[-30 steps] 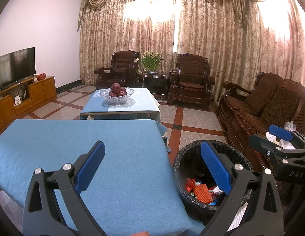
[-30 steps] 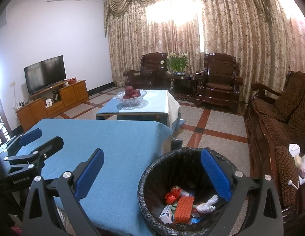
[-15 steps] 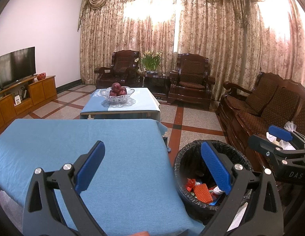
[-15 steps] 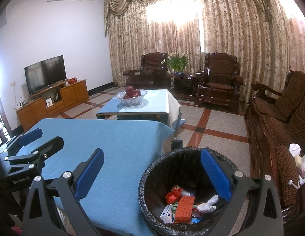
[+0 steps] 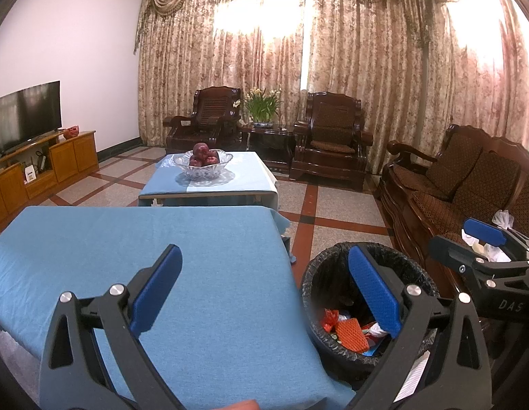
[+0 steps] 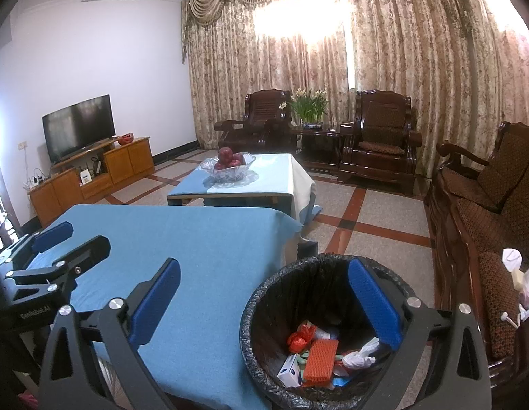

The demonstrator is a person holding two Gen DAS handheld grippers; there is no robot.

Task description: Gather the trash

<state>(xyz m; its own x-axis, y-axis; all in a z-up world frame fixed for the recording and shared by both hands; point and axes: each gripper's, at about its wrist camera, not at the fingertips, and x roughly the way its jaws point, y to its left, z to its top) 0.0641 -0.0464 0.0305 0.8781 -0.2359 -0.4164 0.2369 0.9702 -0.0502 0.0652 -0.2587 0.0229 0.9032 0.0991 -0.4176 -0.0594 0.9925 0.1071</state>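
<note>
While both tools hung in the air with nothing in them, the left gripper [image 5: 264,294] had its blue pads spread wide over the blue tablecloth [image 5: 134,249], and the right gripper [image 6: 264,294] was spread wide too, just above the trash bin [image 6: 264,311]. The bin stood below and to the right of the left gripper, right beside the table edge, maybe so that trash could be dropped straight in. Inside the black bag lay a red wrapper [image 6: 300,336], an orange waffle-looking piece [image 6: 320,358], a small white and blue box [image 6: 291,370] and some crumpled white paper [image 6: 361,355]. No trash showed on the cloth in front of either gripper, so I think the job was nearly finished. Black frames hid the near part of the table and bin. Something white [image 6: 512,256] sat far right on the sofa, too cut off to name.
</note>
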